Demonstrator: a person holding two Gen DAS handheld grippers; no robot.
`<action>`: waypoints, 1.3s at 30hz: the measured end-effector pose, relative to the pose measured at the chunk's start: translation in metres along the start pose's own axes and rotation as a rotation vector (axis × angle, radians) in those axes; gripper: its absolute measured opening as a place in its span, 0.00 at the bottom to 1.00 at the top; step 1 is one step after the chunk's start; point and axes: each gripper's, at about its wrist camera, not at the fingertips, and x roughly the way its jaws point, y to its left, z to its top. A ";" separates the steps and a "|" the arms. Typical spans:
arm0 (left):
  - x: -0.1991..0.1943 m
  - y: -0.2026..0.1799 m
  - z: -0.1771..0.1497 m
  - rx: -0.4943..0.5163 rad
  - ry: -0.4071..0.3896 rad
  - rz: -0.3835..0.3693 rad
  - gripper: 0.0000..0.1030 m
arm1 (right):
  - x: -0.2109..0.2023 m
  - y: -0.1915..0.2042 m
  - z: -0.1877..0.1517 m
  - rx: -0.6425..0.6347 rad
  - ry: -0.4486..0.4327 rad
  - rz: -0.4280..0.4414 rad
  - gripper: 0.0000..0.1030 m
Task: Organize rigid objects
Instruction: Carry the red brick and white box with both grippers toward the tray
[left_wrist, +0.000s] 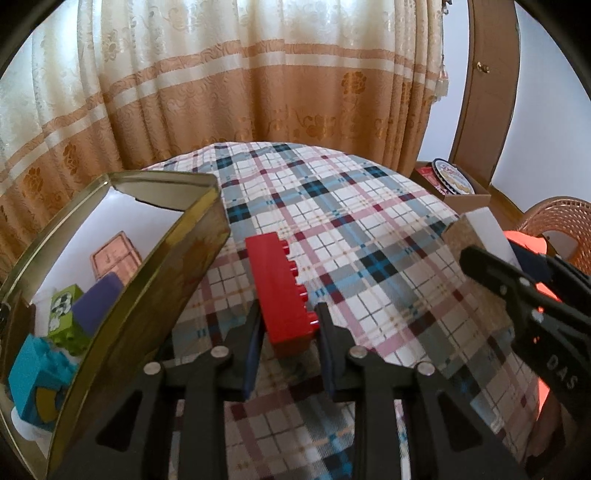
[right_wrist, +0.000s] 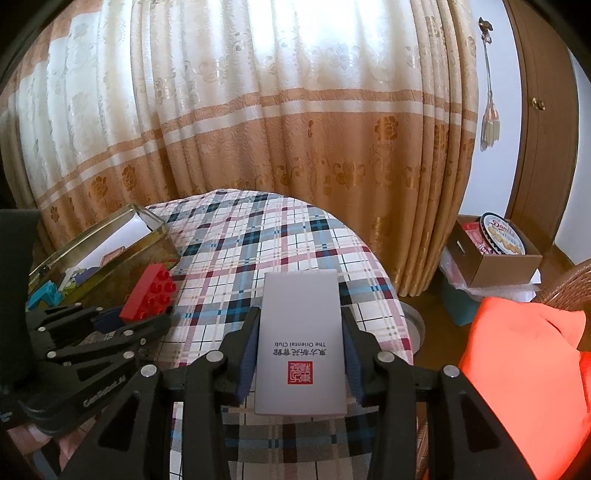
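The left tool (left_wrist: 288, 328) pinched a red studded plastic brick (left_wrist: 280, 288) just beside the open gold tin (left_wrist: 177, 280); the right tool (right_wrist: 299, 347) clamped a grey card box (right_wrist: 301, 332) above the plaid-clothed table (right_wrist: 295, 240).

glossy plastic red brick (left_wrist: 282, 291), shiny metal tin (left_wrist: 122, 295), matt, perhaps card, grey box (right_wrist: 301, 341), woven plaid cloth (left_wrist: 354, 206).

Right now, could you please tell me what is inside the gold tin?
Inside the gold tin, on a white lining: a copper rectangular piece, a purple block, a green printed block and a blue block. The tin's near wall hides anything behind it.
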 end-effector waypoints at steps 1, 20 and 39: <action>-0.002 0.002 -0.001 -0.005 -0.003 -0.005 0.25 | 0.000 0.002 0.000 -0.007 0.000 -0.001 0.42; -0.027 0.027 -0.010 -0.028 -0.063 0.023 0.25 | -0.006 0.020 -0.004 -0.058 0.004 -0.007 0.42; -0.046 0.036 -0.017 -0.025 -0.109 0.032 0.25 | -0.016 0.044 -0.013 -0.097 0.019 0.038 0.42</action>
